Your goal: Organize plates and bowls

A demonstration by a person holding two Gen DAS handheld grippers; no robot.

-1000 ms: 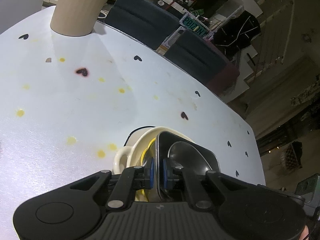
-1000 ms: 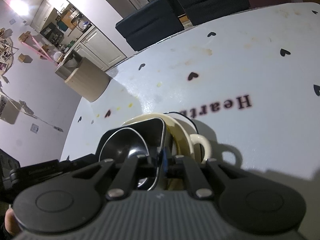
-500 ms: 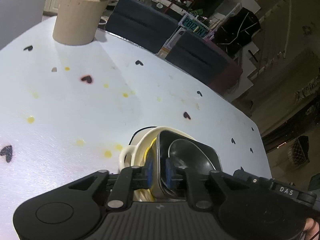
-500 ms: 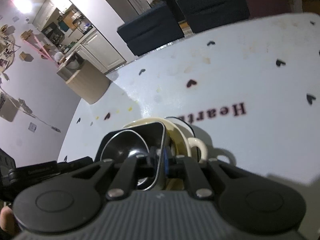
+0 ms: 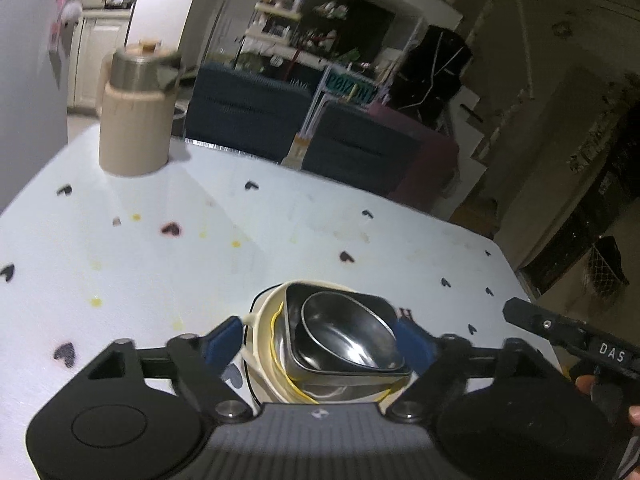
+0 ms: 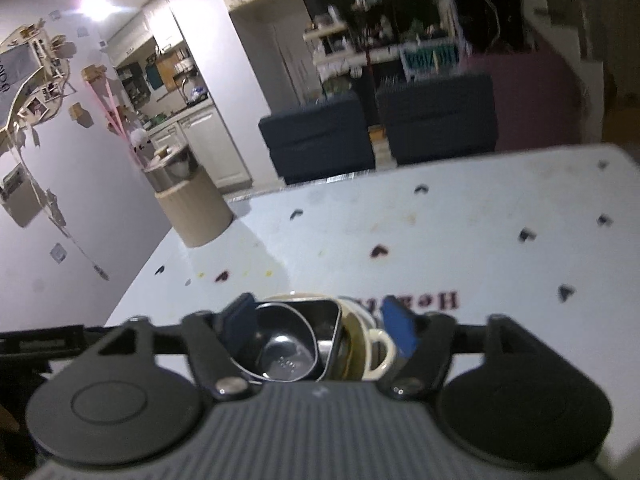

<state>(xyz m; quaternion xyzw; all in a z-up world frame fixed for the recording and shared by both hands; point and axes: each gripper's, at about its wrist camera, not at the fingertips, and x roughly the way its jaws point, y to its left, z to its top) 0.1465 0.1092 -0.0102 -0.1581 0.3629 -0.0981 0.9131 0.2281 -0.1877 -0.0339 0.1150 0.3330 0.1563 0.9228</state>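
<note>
nested bowls [image 5: 344,340] between opening left hand-held gripper [image 5: 320,340] pads, untouched

A beige jug [image 5: 134,120] stands at the table's [image 5: 280,232] far corner. Two dark chairs [image 6: 320,140] sit behind it

This is a lived-in home, an open room where dining space runs into a kitchen. A table [image 5: 280,240] under a pale cloth printed with small dark hearts has two dark upholstered chairs [image 6: 320,140] pushed up to its far edge and a beige lidded jug [image 5: 134,120] standing near a corner. Behind, white kitchen cabinets [image 6: 208,148] with a cluttered counter, crowded shelves [image 5: 280,24] of household things, and paper cut-outs and photos [image 6: 36,92] stuck on the lilac wall all say family house.
</note>
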